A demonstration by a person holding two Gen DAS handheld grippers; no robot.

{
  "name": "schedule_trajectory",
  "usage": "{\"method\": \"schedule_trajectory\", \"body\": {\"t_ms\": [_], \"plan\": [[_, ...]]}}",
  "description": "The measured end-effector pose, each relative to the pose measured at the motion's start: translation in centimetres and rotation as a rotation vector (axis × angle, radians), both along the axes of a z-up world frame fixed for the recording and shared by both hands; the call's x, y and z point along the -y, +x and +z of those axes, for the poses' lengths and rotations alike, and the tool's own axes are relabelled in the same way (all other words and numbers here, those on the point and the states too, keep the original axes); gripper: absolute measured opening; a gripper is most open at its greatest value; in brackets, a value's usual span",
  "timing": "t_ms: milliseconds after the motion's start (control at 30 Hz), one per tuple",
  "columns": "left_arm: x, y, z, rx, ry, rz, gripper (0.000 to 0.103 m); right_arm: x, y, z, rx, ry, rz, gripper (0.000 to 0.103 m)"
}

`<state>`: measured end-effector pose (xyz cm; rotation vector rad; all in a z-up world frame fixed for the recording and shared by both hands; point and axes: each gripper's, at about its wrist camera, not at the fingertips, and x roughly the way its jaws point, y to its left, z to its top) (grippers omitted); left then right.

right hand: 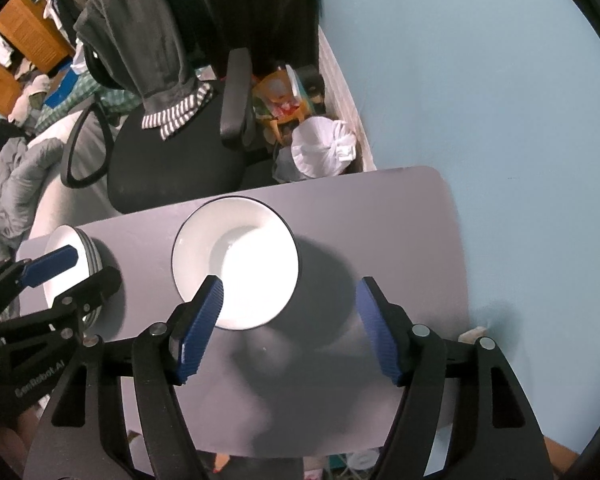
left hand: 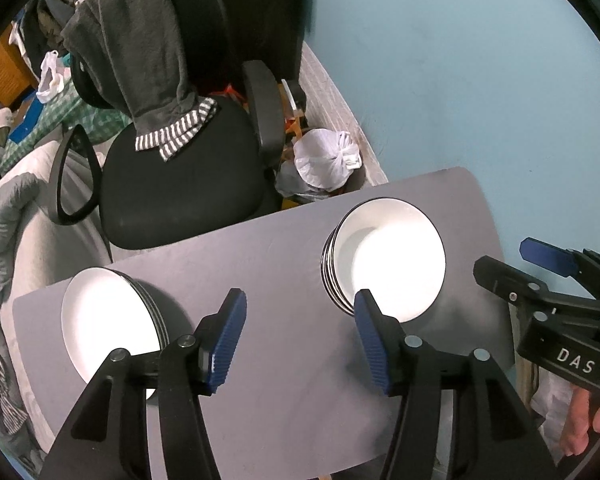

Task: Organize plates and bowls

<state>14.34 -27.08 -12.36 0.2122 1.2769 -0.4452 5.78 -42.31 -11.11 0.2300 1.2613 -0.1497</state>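
On the grey table (left hand: 284,256) a stack of white, dark-rimmed plates (left hand: 108,320) stands at the left and a stack of white bowls (left hand: 388,260) at the right. My left gripper (left hand: 300,340) hovers open above the bare table between the two stacks, with nothing between its blue pads. In the right wrist view the bowls (right hand: 236,264) lie just ahead of the left finger (right hand: 200,328) of my right gripper (right hand: 290,328), which is open and empty over the table (right hand: 380,224). The plates (right hand: 66,244) sit at the far left there, under the left gripper (right hand: 76,276).
A black office chair (left hand: 180,184) draped with a grey garment (left hand: 140,52) stands beyond the table's far edge. A white plastic bag (left hand: 324,160) lies on the floor by the pale blue wall (left hand: 480,80). A hand (left hand: 588,420) holds the right gripper (left hand: 516,268) off the table's right edge.
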Motion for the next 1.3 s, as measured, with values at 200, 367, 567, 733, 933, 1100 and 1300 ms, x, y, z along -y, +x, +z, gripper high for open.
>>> {"method": "schedule_trajectory", "body": {"t_ms": [200, 367, 567, 733, 933, 1100, 1300], "plan": [[-0.4, 0.3, -0.4, -0.02, 0.002, 0.007, 0.057, 0.4, -0.2, -0.5, -0.011, 0.008, 0.009, 0.07], [-0.3, 0.7, -1.4, -0.045, 0.009, 0.011, 0.058, 1.3, -0.4, -1.7, -0.028, 0.027, 0.007, 0.07], [0.3, 1.2, -3.0, -0.076, 0.018, 0.004, 0.058, 2.8, -0.1, -4.1, -0.05, 0.105, 0.006, 0.07], [1.1, 2.2, -4.9, -0.148, -0.014, 0.021, 0.059, 4.0, 0.7, -6.0, -0.071, 0.161, 0.006, 0.07], [2.0, 3.2, -7.0, -0.218, -0.027, 0.031, 0.06, 4.6, 2.1, -7.9, -0.092, 0.221, 0.032, 0.07], [2.6, 4.2, -8.5, -0.291, -0.051, 0.059, 0.06, 5.0, 2.7, -9.1, -0.112, 0.266, 0.047, 0.07], [3.1, 5.3, -10.1, -0.366, -0.067, 0.09, 0.06, 5.9, 3.8, -10.9, -0.159, 0.33, 0.046, 0.07]]}}
